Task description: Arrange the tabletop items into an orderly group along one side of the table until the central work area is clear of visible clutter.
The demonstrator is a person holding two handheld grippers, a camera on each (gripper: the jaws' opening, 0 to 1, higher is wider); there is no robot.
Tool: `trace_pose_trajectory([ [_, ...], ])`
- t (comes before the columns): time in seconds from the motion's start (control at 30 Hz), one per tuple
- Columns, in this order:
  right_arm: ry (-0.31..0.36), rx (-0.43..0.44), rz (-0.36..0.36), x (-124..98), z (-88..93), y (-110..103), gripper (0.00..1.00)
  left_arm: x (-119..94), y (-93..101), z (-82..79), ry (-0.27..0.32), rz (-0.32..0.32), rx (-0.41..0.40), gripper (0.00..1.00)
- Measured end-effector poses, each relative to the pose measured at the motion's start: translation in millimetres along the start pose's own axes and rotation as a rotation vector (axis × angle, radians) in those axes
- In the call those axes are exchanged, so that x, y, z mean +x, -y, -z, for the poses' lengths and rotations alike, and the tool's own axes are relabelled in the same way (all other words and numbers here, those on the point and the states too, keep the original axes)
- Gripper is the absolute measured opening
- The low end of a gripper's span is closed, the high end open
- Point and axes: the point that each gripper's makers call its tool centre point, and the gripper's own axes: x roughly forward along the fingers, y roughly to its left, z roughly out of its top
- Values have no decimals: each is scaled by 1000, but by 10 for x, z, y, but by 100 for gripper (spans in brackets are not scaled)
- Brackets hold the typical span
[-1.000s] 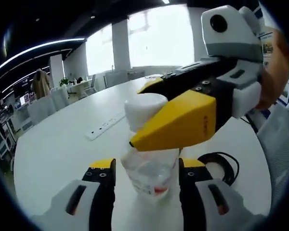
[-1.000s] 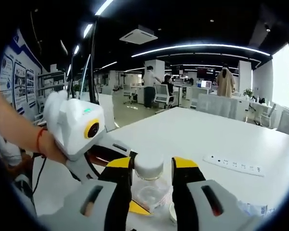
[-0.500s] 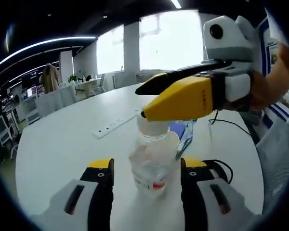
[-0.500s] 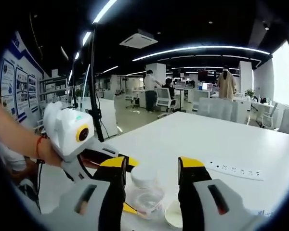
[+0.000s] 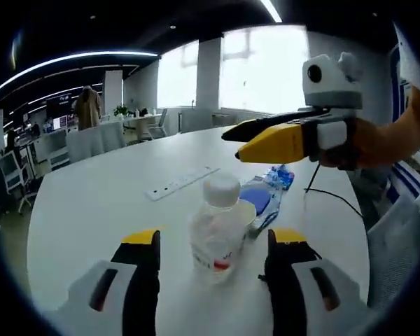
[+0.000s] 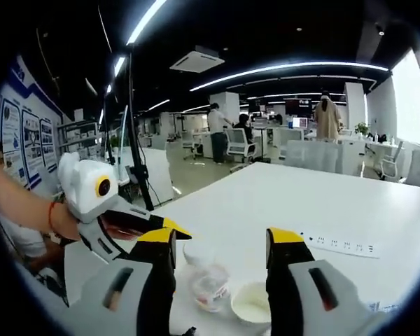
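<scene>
A clear plastic bottle (image 5: 215,234) with a white cap stands upright on the white table (image 5: 91,217). My left gripper (image 5: 214,236) is open, its yellow-tipped jaws wide on either side of the bottle and not touching it. My right gripper (image 5: 232,145) hovers above and beyond the bottle, held by a hand. In the right gripper view, my right gripper (image 6: 220,243) is open, with the bottle (image 6: 207,283) low between its jaws and apart from them. The left gripper (image 6: 178,231) reaches in from the left beside the bottle.
A small white cup (image 6: 252,305) sits beside the bottle, also the cup (image 5: 246,210). A blue packet (image 5: 267,193) lies behind it. A white power strip (image 5: 182,183) lies farther out. A black cable (image 5: 329,197) runs along the right. Office desks, chairs and people stand beyond.
My right gripper opened, let go of the bottle's cap and rose away from it. Both views drew back, and the bottle stayed standing on the table.
</scene>
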Motion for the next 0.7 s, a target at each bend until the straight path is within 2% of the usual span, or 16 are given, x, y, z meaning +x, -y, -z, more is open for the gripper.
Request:
trace_pose_trajectory([
  [0.37, -13, 19, 30, -321, 50, 136, 51, -234, 133, -86, 19, -50, -48, 63],
  [0.7, -64, 60, 103, -750, 344, 363, 51, -352, 311, -35, 11, -88, -92, 62],
])
